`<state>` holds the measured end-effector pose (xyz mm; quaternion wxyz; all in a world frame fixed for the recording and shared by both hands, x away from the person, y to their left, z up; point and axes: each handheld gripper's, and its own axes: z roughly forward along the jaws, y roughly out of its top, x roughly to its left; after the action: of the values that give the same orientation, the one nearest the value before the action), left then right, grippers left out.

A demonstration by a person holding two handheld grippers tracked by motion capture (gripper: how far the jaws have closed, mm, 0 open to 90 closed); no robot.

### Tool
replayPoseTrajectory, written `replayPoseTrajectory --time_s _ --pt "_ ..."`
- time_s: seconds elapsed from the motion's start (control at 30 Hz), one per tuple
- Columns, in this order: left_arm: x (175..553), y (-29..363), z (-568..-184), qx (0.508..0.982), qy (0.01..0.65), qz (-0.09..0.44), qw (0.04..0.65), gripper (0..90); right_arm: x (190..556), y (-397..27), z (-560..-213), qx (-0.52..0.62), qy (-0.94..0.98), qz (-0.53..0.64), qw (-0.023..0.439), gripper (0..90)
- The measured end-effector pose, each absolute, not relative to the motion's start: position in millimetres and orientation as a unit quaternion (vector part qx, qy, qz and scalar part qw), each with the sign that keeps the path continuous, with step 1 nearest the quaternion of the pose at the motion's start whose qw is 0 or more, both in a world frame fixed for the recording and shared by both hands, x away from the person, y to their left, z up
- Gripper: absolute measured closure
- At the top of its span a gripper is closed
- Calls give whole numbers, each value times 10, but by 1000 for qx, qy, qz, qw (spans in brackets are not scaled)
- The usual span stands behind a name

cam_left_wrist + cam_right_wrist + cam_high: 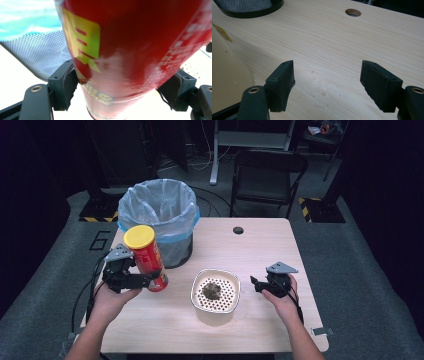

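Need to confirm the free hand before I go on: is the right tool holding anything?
No: the right tool has its jaws apart with only bare wooden table between them.

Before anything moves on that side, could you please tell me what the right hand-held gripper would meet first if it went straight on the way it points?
Probably the cream perforated bin: the open, empty right hand-held gripper points toward it over bare table, though depth is unclear.

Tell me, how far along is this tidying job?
Done: the left claw has gripped the red cardboard crisp tube with the yellow lid, tilted beside the lined mesh waste bin. Left: dropping it in. The cream perforated bowl with dark scraps sits untouched; the right claw waits open, empty.
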<state>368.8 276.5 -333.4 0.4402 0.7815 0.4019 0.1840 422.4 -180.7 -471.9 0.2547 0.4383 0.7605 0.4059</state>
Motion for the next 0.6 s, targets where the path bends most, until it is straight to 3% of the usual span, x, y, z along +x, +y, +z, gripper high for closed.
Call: replayPoseTrajectory --time_s 0.6 --pt "3880 2732 -2578 785 394 181 443 233 4223 -1818 -4720 435 759 409 259 277"
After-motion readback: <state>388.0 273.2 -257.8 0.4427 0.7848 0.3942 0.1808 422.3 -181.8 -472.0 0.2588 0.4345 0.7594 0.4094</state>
